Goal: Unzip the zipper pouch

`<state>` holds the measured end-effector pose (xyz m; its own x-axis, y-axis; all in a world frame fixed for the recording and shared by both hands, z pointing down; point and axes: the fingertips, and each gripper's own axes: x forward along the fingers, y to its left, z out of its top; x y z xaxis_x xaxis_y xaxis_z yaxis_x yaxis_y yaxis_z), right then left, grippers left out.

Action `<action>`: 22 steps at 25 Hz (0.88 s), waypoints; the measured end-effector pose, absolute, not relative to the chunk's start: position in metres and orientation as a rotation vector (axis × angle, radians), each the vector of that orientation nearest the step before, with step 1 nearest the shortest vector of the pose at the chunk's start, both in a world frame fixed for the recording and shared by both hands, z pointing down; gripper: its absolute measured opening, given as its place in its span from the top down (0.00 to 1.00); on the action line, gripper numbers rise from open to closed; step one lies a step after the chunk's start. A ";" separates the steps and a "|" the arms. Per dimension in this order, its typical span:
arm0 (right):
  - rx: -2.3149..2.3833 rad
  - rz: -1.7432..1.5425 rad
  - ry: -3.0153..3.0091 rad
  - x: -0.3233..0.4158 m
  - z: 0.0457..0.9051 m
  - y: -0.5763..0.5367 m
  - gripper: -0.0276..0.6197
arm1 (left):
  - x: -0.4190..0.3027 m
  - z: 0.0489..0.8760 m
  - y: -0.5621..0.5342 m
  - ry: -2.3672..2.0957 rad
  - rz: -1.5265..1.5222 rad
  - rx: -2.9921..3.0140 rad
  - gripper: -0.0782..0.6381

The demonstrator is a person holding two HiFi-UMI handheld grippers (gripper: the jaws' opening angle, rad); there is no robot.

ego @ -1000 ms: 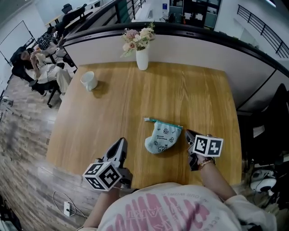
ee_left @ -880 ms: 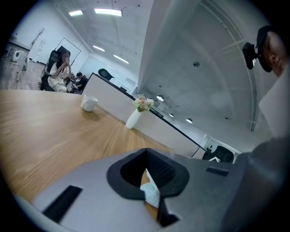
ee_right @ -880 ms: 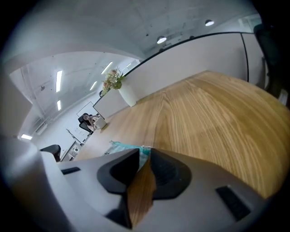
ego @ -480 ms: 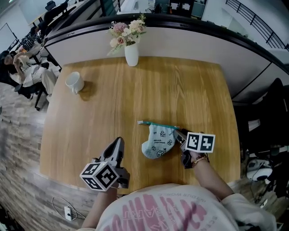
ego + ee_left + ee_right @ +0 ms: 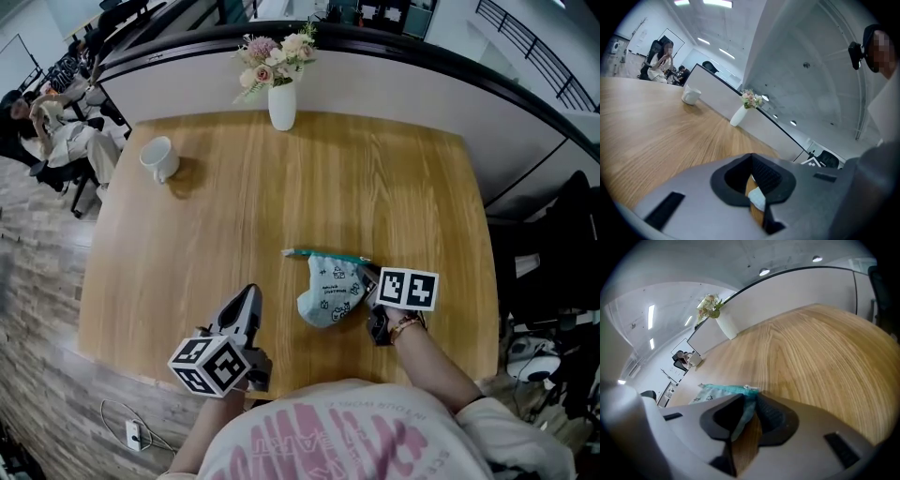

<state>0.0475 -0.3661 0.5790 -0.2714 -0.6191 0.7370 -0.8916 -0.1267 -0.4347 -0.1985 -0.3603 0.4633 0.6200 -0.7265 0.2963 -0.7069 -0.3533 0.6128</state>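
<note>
The right hand-held gripper (image 5: 365, 275) is closing its jaws over a corner of the pale-blue printed fabric pouch (image 5: 328, 292) on the wooden desk (image 5: 375, 187), while the left hand-held gripper (image 5: 249, 293) stays off it, closed and empty.

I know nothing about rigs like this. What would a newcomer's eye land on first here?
Probably the pale-blue printed pouch near the front of the wooden table, with the right gripper closing its fingers around the pouch's right end. The left gripper is shut and empty by the table's near edge. A white vase of flowers and a white mug stand at the far side.
</note>
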 end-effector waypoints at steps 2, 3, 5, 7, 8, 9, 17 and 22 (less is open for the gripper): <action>1.691 1.334 -1.853 0.048 0.580 -0.367 0.83 | -0.202 0.463 -0.357 -1.131 -0.040 2.114 0.89; 1.690 1.321 -1.856 0.048 0.579 -0.368 0.84 | -0.204 0.462 -0.356 -1.137 -0.043 2.115 0.89; 1.686 1.300 -1.873 0.046 0.578 -0.370 0.86 | -0.207 0.459 -0.354 -1.148 -0.050 2.120 0.89; 1.683 1.301 -1.893 0.044 0.578 -0.371 0.89 | -0.210 0.458 -0.351 -1.157 -0.050 2.125 0.89; 1.683 1.308 -1.903 0.043 0.577 -0.371 0.90 | -0.211 0.458 -0.349 -1.161 -0.049 2.126 0.89; 1.685 1.314 -1.914 0.042 0.576 -0.371 0.91 | -0.212 0.458 -0.348 -1.164 -0.048 2.127 0.89; 1.581 1.071 -2.277 0.014 0.518 -0.376 0.94 | -0.202 0.442 -0.345 -1.169 -0.072 2.167 0.89; 1.439 0.867 -2.512 -0.006 0.470 -0.369 0.94 | -0.182 0.422 -0.338 -1.146 -0.096 2.217 0.89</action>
